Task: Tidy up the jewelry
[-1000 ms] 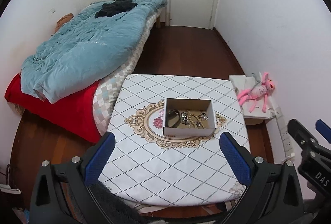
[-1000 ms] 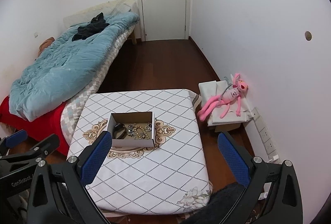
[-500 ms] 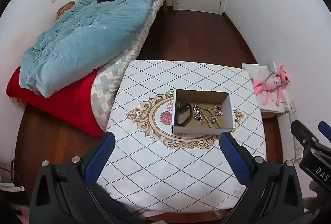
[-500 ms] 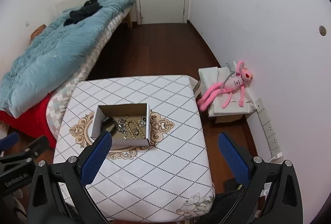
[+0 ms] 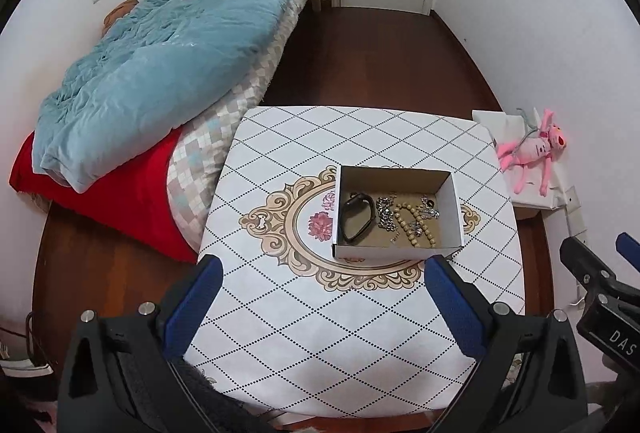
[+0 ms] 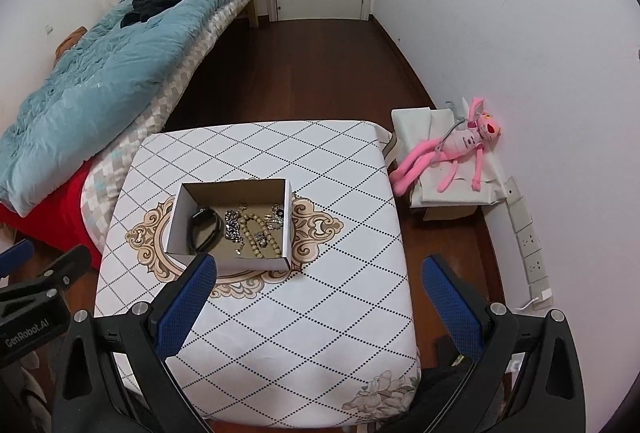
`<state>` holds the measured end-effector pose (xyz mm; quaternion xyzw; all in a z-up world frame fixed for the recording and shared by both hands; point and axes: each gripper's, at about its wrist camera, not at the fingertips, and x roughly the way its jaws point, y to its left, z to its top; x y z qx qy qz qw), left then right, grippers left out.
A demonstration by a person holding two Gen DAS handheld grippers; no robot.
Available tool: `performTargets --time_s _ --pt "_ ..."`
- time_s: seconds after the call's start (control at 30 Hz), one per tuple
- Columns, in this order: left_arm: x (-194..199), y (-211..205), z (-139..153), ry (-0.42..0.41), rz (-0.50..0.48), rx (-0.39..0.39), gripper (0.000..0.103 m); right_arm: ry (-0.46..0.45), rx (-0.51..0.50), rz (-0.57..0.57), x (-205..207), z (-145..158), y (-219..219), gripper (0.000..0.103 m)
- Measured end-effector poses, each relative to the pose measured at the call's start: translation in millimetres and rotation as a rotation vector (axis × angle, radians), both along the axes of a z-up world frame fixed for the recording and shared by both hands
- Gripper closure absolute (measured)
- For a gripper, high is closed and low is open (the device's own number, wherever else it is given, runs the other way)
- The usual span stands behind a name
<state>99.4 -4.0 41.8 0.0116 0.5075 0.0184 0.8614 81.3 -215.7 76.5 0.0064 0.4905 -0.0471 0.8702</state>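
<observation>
**Both grippers wait above the box of jewelry**

A small cardboard box [image 5: 396,217] sits open on the worktop [image 5: 360,333]. The worktop has a white cloth with a diamond pattern and a gold swirl in the middle. The box rests on that swirl.

Inside the box, a black band [image 5: 356,219] lies on the left side. A silver chain [image 5: 385,214] lies next to it. A string of tan beads [image 5: 412,229] lies to the right of the chain.

The left gripper [image 5: 322,297] is near the front of the box, with its blue fingers [image 5: 194,307] spread wide and holding nothing. The right gripper [image 6: 318,297] is the same, wide apart and empty.

A bed with a blue blanket [image 6: 100,73] is on the left. A pink toy [image 6: 452,153] lies by the wall on the right.
</observation>
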Motion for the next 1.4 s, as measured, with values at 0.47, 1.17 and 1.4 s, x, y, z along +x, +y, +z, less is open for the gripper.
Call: performTargets --time_s 0.47,1.17,1.4 --pt "2.3 -2.7 -6.0 0.014 -0.004 -0.010 0.000 0.034 0.003 0.025 3.2 -5.1 3.1 0.000" --pt "0.1 -3.1 -8.0 0.013 -0.015 -0.025 0.000 0.047 -0.009 0.031 3.3 -6.2 2.5 0.000" --pt "-1.7 -1.6 -7.0 0.009 -0.016 -0.029 0.000 0.048 -0.013 0.033 2.5 -6.6 3.3 0.000"
